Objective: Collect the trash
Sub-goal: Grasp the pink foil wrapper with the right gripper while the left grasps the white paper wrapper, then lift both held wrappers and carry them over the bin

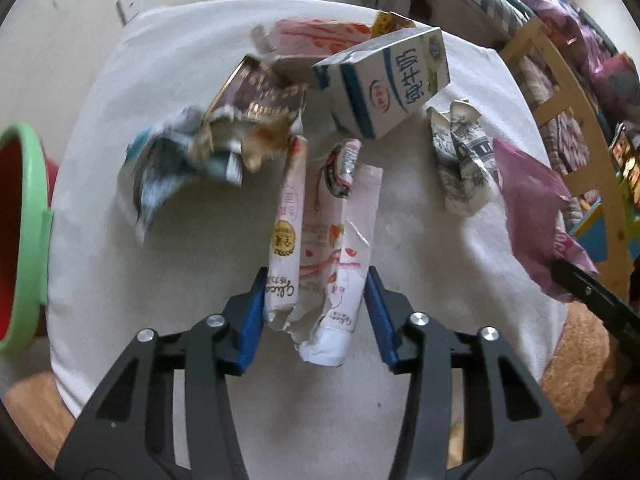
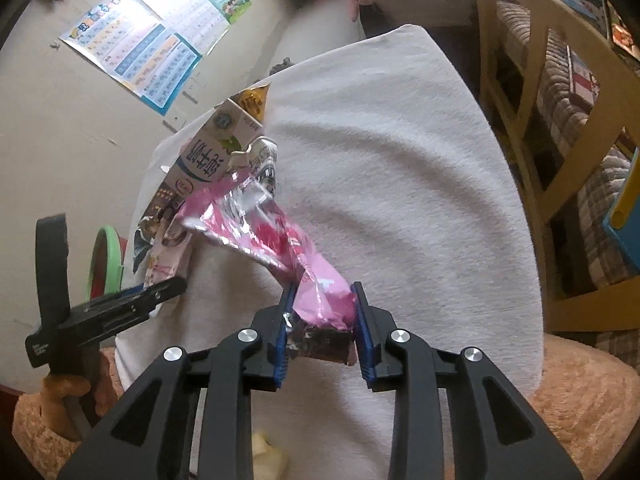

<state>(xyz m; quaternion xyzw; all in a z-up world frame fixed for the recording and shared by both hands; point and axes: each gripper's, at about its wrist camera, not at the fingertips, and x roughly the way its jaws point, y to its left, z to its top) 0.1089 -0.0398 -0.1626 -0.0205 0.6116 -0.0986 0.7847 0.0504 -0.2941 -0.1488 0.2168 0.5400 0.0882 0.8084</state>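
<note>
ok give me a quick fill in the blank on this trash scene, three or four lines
1. The left gripper is closed on a torn ____ and white box.
2. The right gripper holds a pink ____.
3. The lettering on the milk carton is ____.
4. The red bin has a ____ rim.

Missing words: pink; wrapper; blue; green

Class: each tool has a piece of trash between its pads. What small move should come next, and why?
Probably lift the left tool and swing it toward the green-rimmed bin. Its pads already pinch the torn pink carton, and the bin stands open just off the white cloth. The right tool holds a pink wrapper, which can follow.
</note>
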